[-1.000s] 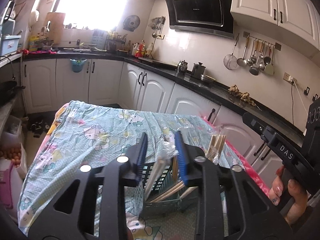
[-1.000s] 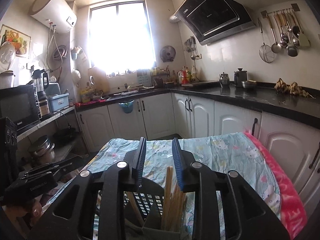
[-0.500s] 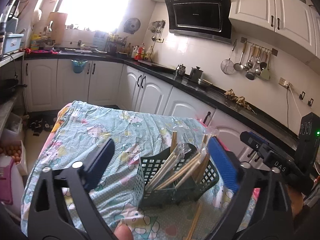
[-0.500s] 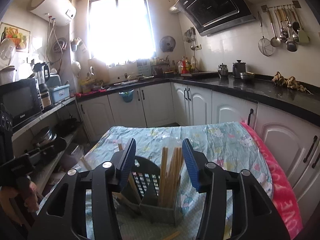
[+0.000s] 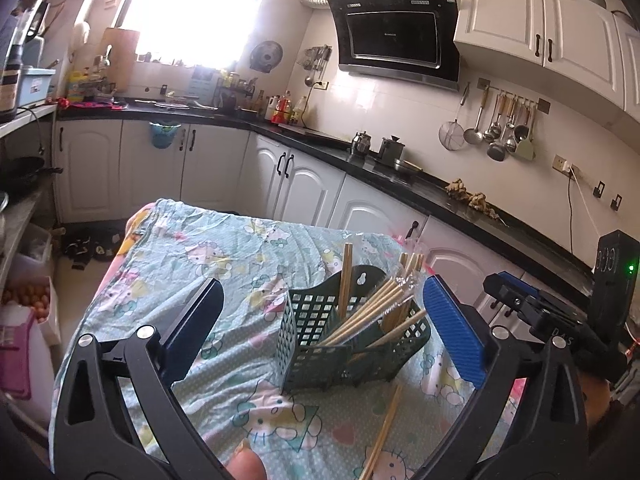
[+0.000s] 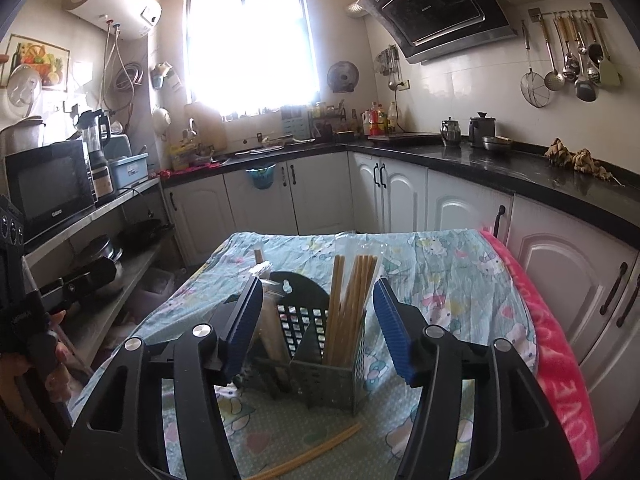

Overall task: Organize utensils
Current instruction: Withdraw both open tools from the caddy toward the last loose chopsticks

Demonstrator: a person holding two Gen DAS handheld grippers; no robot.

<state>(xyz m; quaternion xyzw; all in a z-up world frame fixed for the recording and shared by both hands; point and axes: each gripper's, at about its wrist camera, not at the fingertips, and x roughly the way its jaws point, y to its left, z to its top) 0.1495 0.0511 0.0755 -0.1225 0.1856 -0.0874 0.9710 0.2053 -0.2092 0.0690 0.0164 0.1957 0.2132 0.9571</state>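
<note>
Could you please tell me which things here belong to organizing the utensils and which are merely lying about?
Job: utensil basket, chopsticks in basket, loose chopsticks on the cloth.
Lying about: hanging ladles, kettle, microwave.

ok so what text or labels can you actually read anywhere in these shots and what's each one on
"LOVE YO": on the pink towel at the table's edge, right wrist view; the rest runs out of sight.
"D A S": on the right gripper, left wrist view.
"Galanz", roughly: on the microwave, small, unsure.
Range hood brand and stickers: too small to read.
Bottles by the stove: labels too blurred.
</note>
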